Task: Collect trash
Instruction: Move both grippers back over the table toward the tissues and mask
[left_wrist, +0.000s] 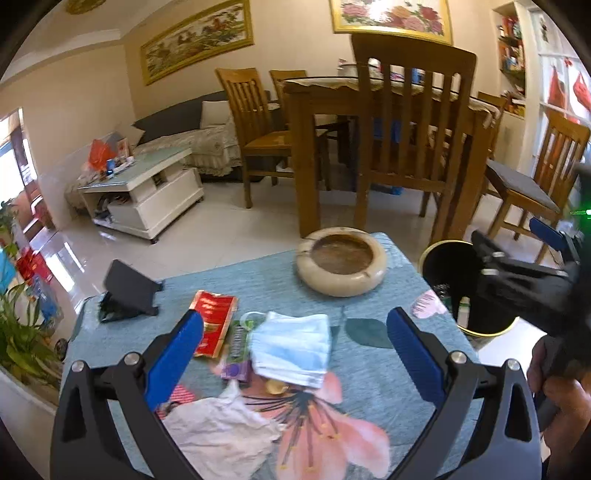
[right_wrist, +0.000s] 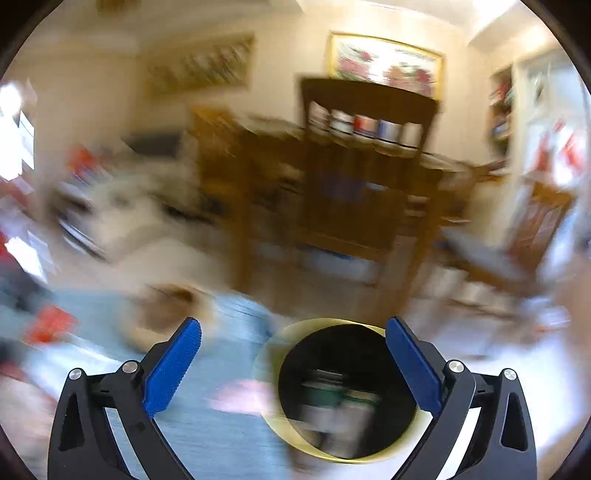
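Blue mask (left_wrist: 291, 345) is sitting between my left gripper (left_wrist: 295, 332), wide open and empty; I'm risking snagging the tissue (left_wrist: 221, 428) too. Right gripper (right_wrist: 293, 363), also gaping and empty, is blurring over the bin (right_wrist: 332, 391).

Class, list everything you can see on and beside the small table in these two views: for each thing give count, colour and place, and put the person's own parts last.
table: one, blue floral cloth, foreground
ashtray: one, beige, far edge of the table
face mask: one, light blue, table centre
red wrapper: one, left of the mask
crumpled tissue: one, white, near edge
phone stand: one, black, table's left
bin: one, black with gold rim, right of the table
left gripper: open over the mask
right gripper: open above the bin
hand: one, lower right
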